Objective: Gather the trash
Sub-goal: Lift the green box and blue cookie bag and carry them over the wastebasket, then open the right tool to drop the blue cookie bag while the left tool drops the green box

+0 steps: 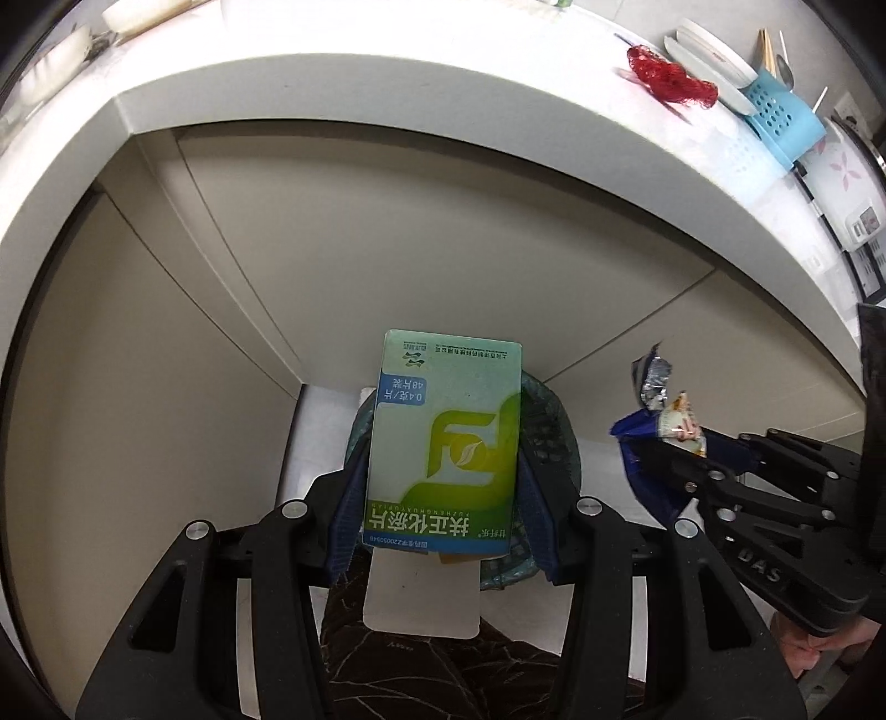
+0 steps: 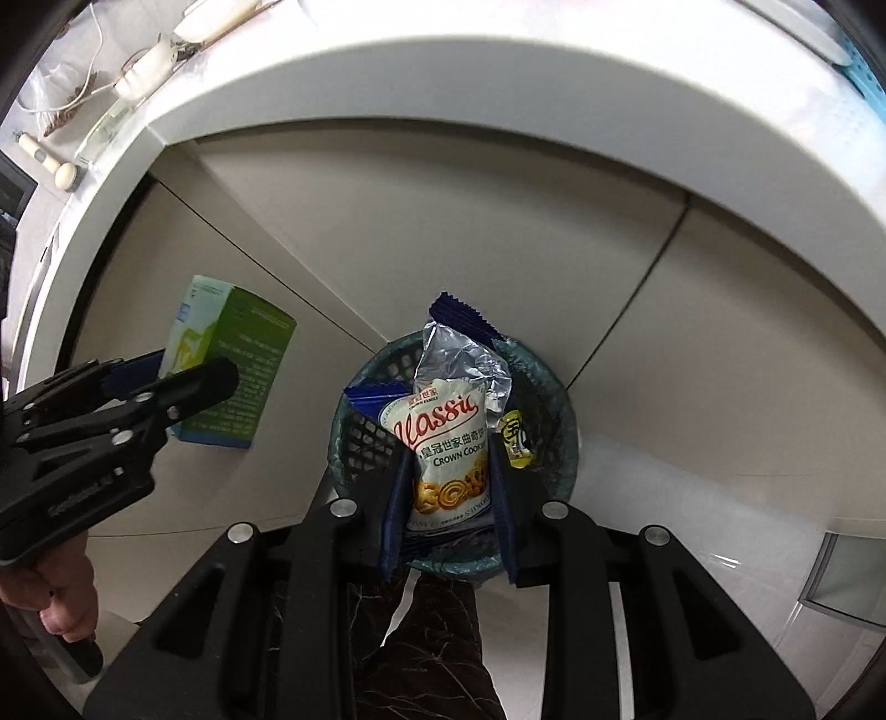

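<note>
Green cardboard medicine box (image 1: 443, 443) clamped in left claw (image 1: 440, 498), foil cookie wrapper (image 2: 451, 443) in right claw (image 2: 449, 498), both directly above teal mesh bin (image 2: 554, 387).

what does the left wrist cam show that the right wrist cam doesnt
Only the left wrist view shows the red mesh bag, the blue utensil caddy and the plates on the counter. Only the right wrist view shows the yellow wrapper in the bin. Both show the green medicine box in the left gripper, the cookie packet in the right gripper, and the trash bin.
</note>
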`<state>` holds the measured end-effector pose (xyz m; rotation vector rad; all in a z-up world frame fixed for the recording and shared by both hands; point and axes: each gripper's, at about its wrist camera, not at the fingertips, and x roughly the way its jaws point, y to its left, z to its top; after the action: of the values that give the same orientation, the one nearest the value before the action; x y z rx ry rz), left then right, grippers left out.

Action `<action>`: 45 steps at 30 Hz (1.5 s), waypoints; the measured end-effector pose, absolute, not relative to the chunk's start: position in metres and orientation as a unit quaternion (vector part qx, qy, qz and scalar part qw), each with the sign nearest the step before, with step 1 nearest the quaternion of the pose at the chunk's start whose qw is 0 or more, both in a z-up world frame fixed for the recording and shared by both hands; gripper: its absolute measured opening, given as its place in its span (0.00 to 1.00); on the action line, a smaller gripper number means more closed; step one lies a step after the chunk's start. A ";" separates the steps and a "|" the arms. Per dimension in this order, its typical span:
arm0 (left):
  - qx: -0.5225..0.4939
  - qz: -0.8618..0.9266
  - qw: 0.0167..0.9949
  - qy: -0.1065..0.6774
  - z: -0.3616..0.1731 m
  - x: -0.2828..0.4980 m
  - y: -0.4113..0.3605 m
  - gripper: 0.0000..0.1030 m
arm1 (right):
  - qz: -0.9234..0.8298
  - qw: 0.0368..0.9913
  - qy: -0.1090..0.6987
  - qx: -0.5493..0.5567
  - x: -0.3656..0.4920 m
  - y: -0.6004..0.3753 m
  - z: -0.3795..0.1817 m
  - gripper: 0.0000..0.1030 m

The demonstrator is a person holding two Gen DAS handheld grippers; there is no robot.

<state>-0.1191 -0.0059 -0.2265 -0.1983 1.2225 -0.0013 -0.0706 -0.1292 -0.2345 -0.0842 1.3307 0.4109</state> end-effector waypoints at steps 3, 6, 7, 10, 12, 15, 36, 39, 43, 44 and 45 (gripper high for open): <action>-0.095 0.006 0.812 0.575 -0.227 -0.121 -0.001 0.47 | 0.191 0.762 0.617 -0.044 -0.070 -0.121 -0.243 0.26; -0.101 0.011 0.808 0.581 -0.231 -0.121 0.004 0.47 | 0.190 0.758 0.622 -0.050 -0.069 -0.118 -0.250 0.27; -0.103 0.011 0.807 0.582 -0.231 -0.121 0.005 0.47 | 0.190 0.757 0.623 -0.052 -0.068 -0.116 -0.253 0.27; -0.101 0.012 0.807 0.581 -0.233 -0.121 0.005 0.47 | 0.187 0.755 0.626 -0.056 -0.064 -0.121 -0.255 0.32; -0.102 0.015 0.806 0.583 -0.234 -0.120 0.007 0.47 | 0.183 0.755 0.626 -0.058 -0.062 -0.120 -0.256 0.33; -0.102 0.018 0.805 0.584 -0.235 -0.120 0.010 0.47 | 0.182 0.756 0.626 -0.060 -0.061 -0.117 -0.257 0.39; -0.075 0.000 0.800 0.595 -0.258 -0.108 -0.018 0.47 | 0.127 0.803 0.582 -0.014 -0.058 -0.175 -0.224 0.88; -0.063 -0.012 0.800 0.596 -0.265 -0.105 -0.032 0.47 | 0.109 0.810 0.576 -0.002 -0.057 -0.192 -0.217 0.91; -0.043 -0.033 0.799 0.599 -0.273 -0.104 -0.054 0.47 | 0.092 0.814 0.573 0.003 -0.058 -0.211 -0.211 0.92; -0.039 -0.037 0.798 0.600 -0.276 -0.104 -0.058 0.47 | 0.088 0.815 0.573 0.004 -0.059 -0.213 -0.210 0.92; -0.036 -0.041 0.797 0.601 -0.279 -0.104 -0.063 0.47 | 0.084 0.815 0.573 0.006 -0.061 -0.218 -0.209 0.92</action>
<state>-0.1044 -0.0629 -0.2788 -0.0776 1.2906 -0.0889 -0.0607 -0.2181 -0.2087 0.0131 1.2233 0.1789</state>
